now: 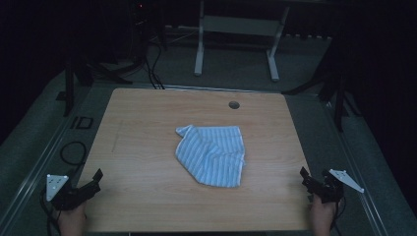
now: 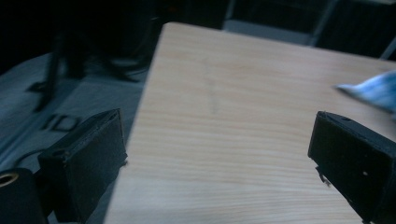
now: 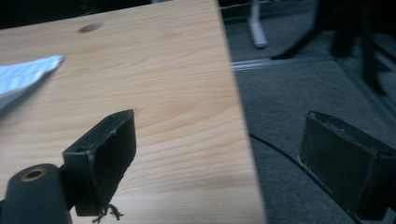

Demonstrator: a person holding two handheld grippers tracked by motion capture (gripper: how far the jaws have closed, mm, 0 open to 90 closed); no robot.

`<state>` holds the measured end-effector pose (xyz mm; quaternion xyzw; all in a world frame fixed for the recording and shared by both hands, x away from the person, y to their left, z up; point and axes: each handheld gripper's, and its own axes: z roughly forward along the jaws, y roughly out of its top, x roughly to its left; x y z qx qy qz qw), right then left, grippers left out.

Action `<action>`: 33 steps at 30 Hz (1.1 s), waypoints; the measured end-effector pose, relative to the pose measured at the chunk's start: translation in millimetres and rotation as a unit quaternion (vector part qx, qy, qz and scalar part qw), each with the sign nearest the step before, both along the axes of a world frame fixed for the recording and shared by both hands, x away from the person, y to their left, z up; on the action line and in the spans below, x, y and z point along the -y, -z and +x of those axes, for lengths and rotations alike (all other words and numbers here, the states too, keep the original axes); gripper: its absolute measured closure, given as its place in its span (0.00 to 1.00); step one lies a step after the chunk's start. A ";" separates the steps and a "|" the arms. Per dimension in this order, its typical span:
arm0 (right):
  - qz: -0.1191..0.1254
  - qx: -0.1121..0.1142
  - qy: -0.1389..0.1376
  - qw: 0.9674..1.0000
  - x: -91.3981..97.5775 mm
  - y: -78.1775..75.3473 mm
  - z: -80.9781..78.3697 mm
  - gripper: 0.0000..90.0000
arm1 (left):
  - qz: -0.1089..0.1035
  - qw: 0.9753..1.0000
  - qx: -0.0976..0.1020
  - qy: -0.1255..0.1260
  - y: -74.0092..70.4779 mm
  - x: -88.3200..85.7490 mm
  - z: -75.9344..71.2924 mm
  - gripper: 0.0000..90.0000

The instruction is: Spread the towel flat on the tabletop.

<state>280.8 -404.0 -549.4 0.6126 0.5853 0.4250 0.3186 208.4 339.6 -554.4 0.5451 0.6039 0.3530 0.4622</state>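
Note:
A blue-and-white striped cloth (image 1: 212, 153) lies crumpled and partly folded in the middle of the wooden table (image 1: 147, 123). My left gripper (image 1: 93, 181) rests at the table's near left corner, open, with nothing between its jaws. At the near right edge sits my right gripper (image 1: 309, 178), also open and empty. In the left gripper view (image 2: 219, 154) a corner of the cloth (image 2: 373, 89) shows far to the right. From the right gripper (image 3: 217, 154) the cloth's edge (image 3: 25, 74) lies at the far left.
A round cable hole (image 1: 234, 104) sits near the table's far edge. Beyond the table stand a white frame's legs (image 1: 199, 54) and dark stands (image 1: 339, 98) on grey carpet. Cables (image 1: 74, 150) lie on the floor at the left.

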 end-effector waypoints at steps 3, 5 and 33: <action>0.014 -0.016 -0.055 0.998 -1.6 1.3 5.0 0.12 | -0.011 0.999 -0.023 0.028 1.1 -2.0 3.9 0.04; 0.007 -0.029 -0.079 0.996 -3.1 0.9 7.2 0.12 | -0.017 0.999 -0.034 0.039 0.9 -5.4 6.2 0.04; -0.034 -0.069 -0.291 0.954 -50.1 -27.8 15.7 0.16 | 0.015 0.965 -0.114 0.234 -15.1 23.7 49.7 0.04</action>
